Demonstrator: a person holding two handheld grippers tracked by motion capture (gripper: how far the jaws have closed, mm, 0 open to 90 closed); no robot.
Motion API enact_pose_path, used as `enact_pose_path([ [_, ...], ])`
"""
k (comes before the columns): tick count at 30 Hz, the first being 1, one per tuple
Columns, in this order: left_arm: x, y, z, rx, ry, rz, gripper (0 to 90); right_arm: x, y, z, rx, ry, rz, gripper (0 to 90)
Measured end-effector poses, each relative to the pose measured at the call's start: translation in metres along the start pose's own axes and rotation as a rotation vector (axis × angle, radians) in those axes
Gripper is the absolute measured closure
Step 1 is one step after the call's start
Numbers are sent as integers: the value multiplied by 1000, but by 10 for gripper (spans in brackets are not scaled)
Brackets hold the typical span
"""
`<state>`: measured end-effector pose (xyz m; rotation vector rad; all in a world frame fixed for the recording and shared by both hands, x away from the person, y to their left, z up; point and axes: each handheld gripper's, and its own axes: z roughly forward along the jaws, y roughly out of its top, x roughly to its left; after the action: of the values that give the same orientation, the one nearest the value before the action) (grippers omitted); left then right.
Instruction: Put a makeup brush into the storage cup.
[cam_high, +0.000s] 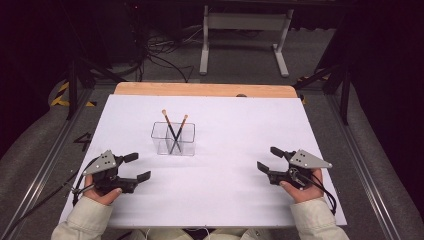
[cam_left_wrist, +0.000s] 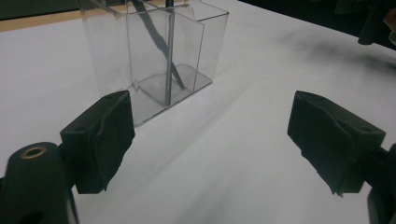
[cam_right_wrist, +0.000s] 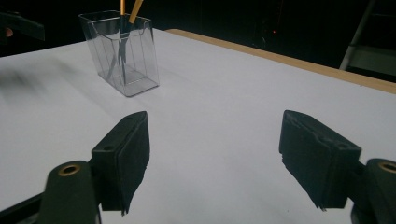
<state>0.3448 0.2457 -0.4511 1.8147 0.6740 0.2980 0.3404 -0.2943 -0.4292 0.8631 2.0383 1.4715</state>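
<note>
A clear plastic holder (cam_high: 173, 138) with two compartments stands near the middle of the white table (cam_high: 235, 125). Two thin brushes (cam_high: 173, 129) with orange tops and dark lower parts lean crossed inside it. My left gripper (cam_high: 137, 167) rests low at the front left, open, nothing between its jaws. My right gripper (cam_high: 270, 159) sits at the front right, also open and holding nothing. In the left gripper view the holder (cam_left_wrist: 154, 56) stands close ahead of the left jaw. In the right gripper view the holder (cam_right_wrist: 120, 51) is farther off at the upper left, brushes (cam_right_wrist: 128, 9) poking out.
A wooden strip (cam_high: 205, 89) runs along the table's far edge. Beyond it stand a white metal frame (cam_high: 245, 35) and loose cables (cam_high: 160, 55) on the floor. Metal rails (cam_high: 45, 165) flank the table on both sides.
</note>
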Motion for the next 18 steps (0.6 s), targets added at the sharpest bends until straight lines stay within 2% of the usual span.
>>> enact_pose_path([
  [3, 1, -5, 2, -13, -2, -15, 157, 1, -5, 1, 1, 0, -4, 247],
  [5, 3, -6, 2, -13, 3, -11, 156, 1, -7, 1, 3, 4, -8, 247],
  [7, 4, -8, 3, -14, 2, -10, 155, 3, -15, 3, 3, -11, -5, 246],
  [9, 4, -9, 4, -19, 6, -11, 153, 4, -18, 4, 27, -24, -28, 236],
  [13, 6, -14, 8, 8, 17, -22, 147, 4, -23, 5, 38, -27, -25, 236],
  [18, 6, -14, 9, 6, 16, -21, 144, 4, -24, 6, 41, -29, -23, 234],
])
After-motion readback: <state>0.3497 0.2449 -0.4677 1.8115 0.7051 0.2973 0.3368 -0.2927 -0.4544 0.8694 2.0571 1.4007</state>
